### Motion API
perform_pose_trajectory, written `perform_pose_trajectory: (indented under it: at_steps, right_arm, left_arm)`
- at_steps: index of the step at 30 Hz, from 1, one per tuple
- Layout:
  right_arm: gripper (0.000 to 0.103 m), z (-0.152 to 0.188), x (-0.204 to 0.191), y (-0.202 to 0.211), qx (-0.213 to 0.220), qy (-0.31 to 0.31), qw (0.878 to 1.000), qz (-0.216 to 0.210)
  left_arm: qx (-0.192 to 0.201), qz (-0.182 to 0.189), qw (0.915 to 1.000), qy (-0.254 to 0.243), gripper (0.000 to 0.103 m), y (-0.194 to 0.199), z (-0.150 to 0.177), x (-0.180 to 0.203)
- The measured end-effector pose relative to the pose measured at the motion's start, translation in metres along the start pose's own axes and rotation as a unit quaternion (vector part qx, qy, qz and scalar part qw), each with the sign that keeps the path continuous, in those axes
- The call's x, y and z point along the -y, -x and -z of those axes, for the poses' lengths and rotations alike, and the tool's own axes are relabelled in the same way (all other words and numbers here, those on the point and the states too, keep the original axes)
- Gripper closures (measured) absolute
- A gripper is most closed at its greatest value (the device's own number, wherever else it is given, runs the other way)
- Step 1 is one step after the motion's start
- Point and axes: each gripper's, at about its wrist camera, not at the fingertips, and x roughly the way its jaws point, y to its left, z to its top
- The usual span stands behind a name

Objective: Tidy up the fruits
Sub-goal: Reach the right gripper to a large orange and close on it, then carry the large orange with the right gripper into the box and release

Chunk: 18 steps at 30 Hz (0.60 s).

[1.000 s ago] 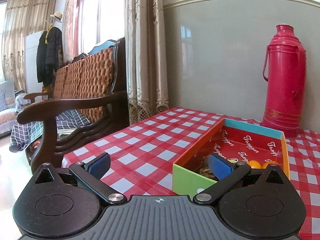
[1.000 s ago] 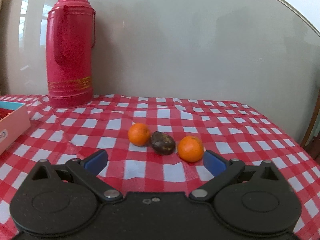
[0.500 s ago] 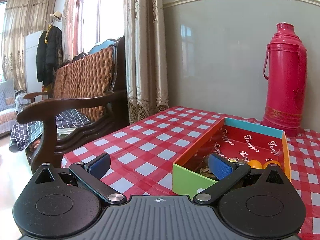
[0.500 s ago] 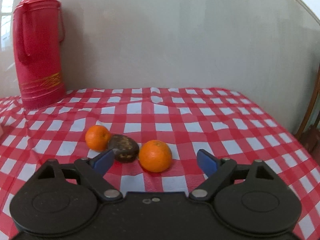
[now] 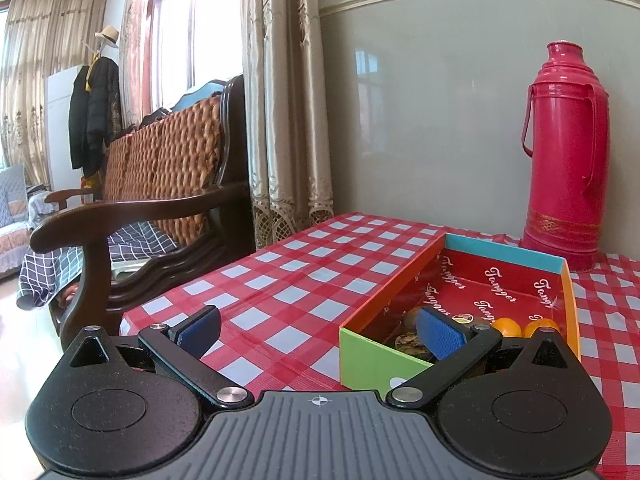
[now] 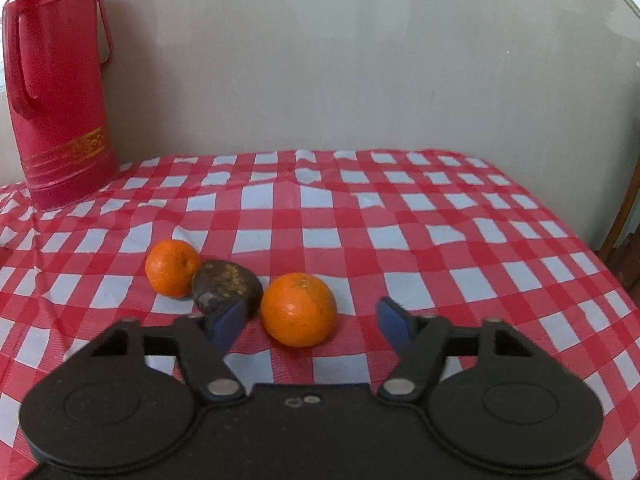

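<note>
left wrist view: the left gripper hangs low over the near edge of the surface, which wears a red and white checked cloth. its jaws stand wide apart with nothing between them. the right-hand blue pad sits in front of an open box with a green near wall, orange sides, a blue far wall and a red printed lining. inside the box lie two small oranges against the right side and some dark brown fruits, partly hidden by the pad (how many, i cannot tell). a tall red thermos stands upright behind the box, against the grey wall. off the left edge of the surface are a dark wooden armchair with a woven back and a long beige curtain.

right wrist view: the right gripper points down at the cloth, and its jaws are closing around the near orange, which lies between the pads with a gap on each side. just left of it sits a dark brown fruit, partly behind the left pad, and touching that a smaller far orange. all three rest on the cloth, well apart from the thermos at the back left.
</note>
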Motion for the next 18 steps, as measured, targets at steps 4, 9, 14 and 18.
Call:
perform_pose_trajectory:
  at_steps: [4, 9, 14, 18]
  right_arm:
    - [0.055, 0.0022, 0.0024, -0.0055, -0.011, -0.004, 1.000, -0.006]
    - [0.068, 0.0019, -0.0010, -0.0053, -0.010, 0.000, 1.000, -0.014]
    - [0.068, 0.0018, -0.0015, -0.0049, -0.009, 0.002, 1.000, -0.015]
    - [0.068, 0.0028, 0.0000, 0.0001, 0.000, -0.003, 1.000, -0.021]
  left_arm:
    - [0.000, 0.000, 1.0000, 0.000, 0.000, -0.0001, 0.0002, 0.0001]
    - [0.000, 0.000, 1.0000, 0.001, 0.000, -0.0001, 0.0002, 0.0001]
    - [-0.001, 0.000, 1.0000, 0.003, 0.000, -0.0005, 0.0001, 0.0001]
    - [-0.002, -0.001, 1.0000, 0.007, 0.000, -0.0009, 0.0004, -0.0011]
